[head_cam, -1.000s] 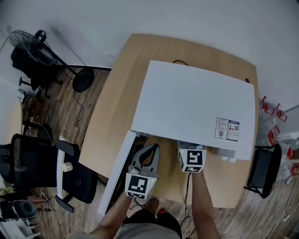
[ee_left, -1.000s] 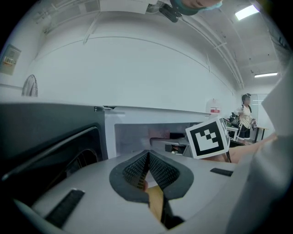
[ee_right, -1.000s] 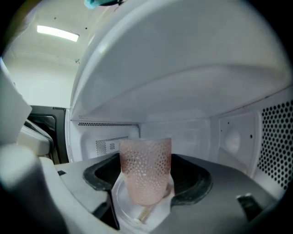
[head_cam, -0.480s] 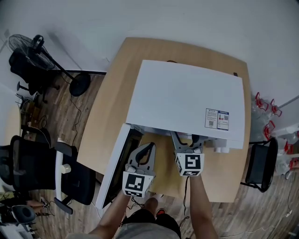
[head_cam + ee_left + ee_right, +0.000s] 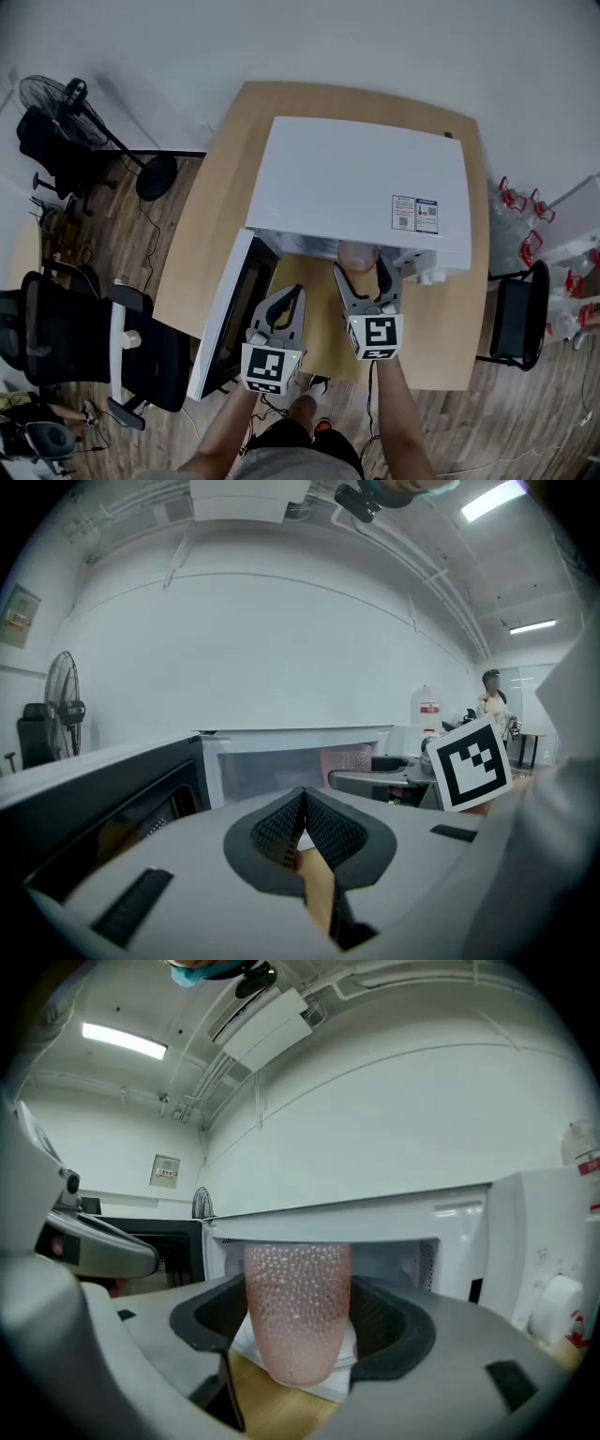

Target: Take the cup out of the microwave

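We find the pink, dimpled, translucent plastic cup (image 5: 297, 1309) upright between the two dark pads (image 5: 394, 1321) of the right gripper (image 5: 300, 1330), which pinch it from both sides. In the head view the cup (image 5: 358, 254) sits right at the mouth of the white box-shaped microwave (image 5: 356, 183), just in front of the open cavity and over the table's front strip. The right gripper (image 5: 362, 274) reaches it from the person's side. We cannot tell whether its base touches anything below it.

The microwave's dark-windowed door (image 5: 223, 319) stands swung open to the left. Through the right gripper view we see the pale cavity of the microwave (image 5: 403, 1241) behind the cup.

The left gripper (image 5: 292, 300) hangs just beside the right one, between it and the open door and apart from the cup. Its ribbed fingers (image 5: 272, 834) are pressed together with nothing between them, and the left gripper (image 5: 302, 816) points towards the cavity, with the door (image 5: 103, 803) at its left.

The microwave rests on a light wooden table with rounded corners (image 5: 211, 234). Left of the table we see a black office chair (image 5: 66, 337) and a black standing fan (image 5: 56, 89) on the wood-plank floor (image 5: 159, 225).
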